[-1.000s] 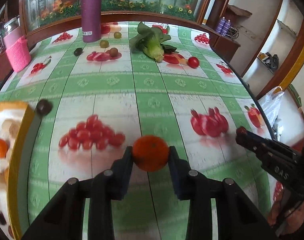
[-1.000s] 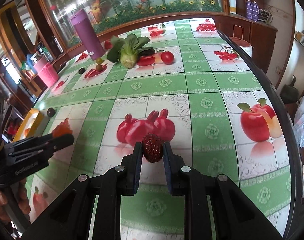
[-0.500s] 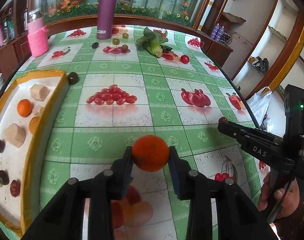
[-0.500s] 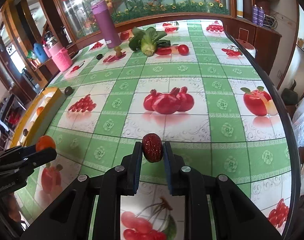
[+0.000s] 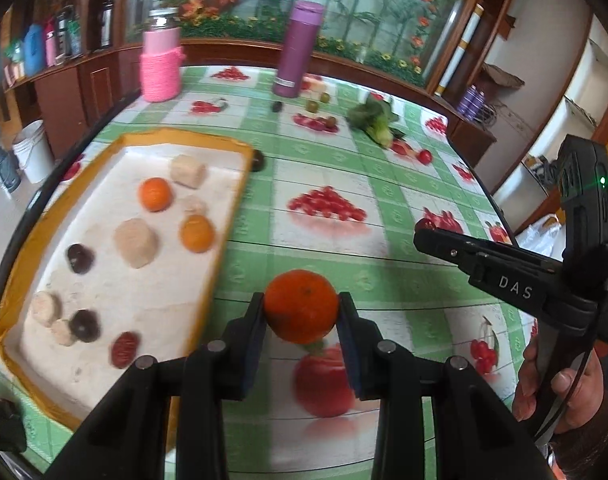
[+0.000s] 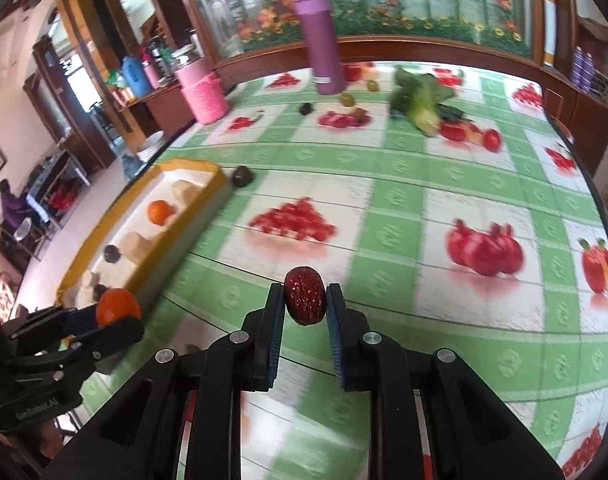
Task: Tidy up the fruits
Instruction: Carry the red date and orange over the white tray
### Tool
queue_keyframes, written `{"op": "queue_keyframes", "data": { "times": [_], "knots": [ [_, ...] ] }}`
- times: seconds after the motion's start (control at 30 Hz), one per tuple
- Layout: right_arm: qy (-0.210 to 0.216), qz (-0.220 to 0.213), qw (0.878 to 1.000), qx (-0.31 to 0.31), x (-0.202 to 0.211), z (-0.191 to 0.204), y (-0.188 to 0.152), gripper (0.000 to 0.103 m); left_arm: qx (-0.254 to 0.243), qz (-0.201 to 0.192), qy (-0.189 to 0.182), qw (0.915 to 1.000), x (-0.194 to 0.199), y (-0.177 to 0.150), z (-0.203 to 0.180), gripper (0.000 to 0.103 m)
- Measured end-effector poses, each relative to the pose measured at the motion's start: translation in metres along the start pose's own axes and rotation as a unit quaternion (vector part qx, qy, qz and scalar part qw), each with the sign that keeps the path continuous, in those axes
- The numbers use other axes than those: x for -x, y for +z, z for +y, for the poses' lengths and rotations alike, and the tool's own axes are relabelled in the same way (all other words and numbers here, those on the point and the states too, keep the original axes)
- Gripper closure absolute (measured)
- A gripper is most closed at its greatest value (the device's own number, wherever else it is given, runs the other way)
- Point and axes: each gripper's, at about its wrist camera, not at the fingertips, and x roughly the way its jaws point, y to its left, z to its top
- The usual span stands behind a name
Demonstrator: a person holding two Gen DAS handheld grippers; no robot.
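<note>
The yellow-rimmed tray (image 5: 228, 216) holds two small oranges, pale blocks and dark fruits on its white floor. The left gripper (image 5: 302, 312) is clamped on an orange (image 5: 302, 306), round, above the tablecloth (image 5: 343, 184) just right of the tray. The right gripper (image 6: 305, 298) pinches a red date (image 6: 305, 296), its long axis upright, over the cloth.

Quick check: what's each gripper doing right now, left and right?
Left gripper: closed on the orange.
Right gripper: closed on the red date.
</note>
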Motion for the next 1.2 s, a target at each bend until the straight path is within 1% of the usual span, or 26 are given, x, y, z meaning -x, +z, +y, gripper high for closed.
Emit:
{"op": "queue_keyframes", "data": {
  "times": [0.13, 0.3, 0.4, 0.5, 0.63, 0.73, 0.93, 1.13, 1.2],
  "knots": [
    [0.023, 0.006, 0.999, 0.022, -0.017, 0.035, 0.019, 0.082, 0.025, -0.01, 0.028, 0.9992, 0.011, 0.002, 0.039, 0.065],
    [0.044, 0.014, 0.998, 0.051, -0.044, 0.074, 0.044, 0.083, 0.044, -0.014, 0.075, 0.9961, 0.017, 0.005, 0.087, 0.065],
    [0.053, 0.024, 0.996, 0.064, -0.063, 0.094, 0.058, 0.083, 0.051, -0.013, 0.096, 0.994, 0.016, 0.012, 0.112, 0.065],
    [0.052, 0.031, 0.995, 0.081, -0.08, 0.11, 0.068, 0.083, 0.057, -0.014, 0.109, 0.9923, 0.012, 0.021, 0.131, 0.065],
    [0.046, 0.04, 0.993, 0.105, -0.106, 0.129, 0.079, 0.083, 0.068, -0.011, 0.11, 0.9915, 0.001, 0.034, 0.149, 0.065],
    [0.036, 0.052, 0.991, 0.115, -0.126, 0.134, 0.084, 0.083, 0.074, -0.003, 0.108, 0.9914, -0.012, 0.043, 0.158, 0.065],
    [0.02, 0.072, 0.991, 0.11, -0.15, 0.121, 0.089, 0.083, 0.066, 0.011, 0.104, 0.9924, -0.033, 0.058, 0.162, 0.065],
    [0.011, 0.088, 0.987, 0.134, -0.165, 0.12, 0.089, 0.082, 0.069, 0.027, 0.101, 0.9921, -0.051, 0.066, 0.167, 0.065],
    [0.006, 0.086, 0.986, 0.142, -0.168, 0.121, 0.089, 0.082, 0.072, 0.032, 0.1, 0.9919, -0.056, 0.066, 0.169, 0.065]
  ]
}}
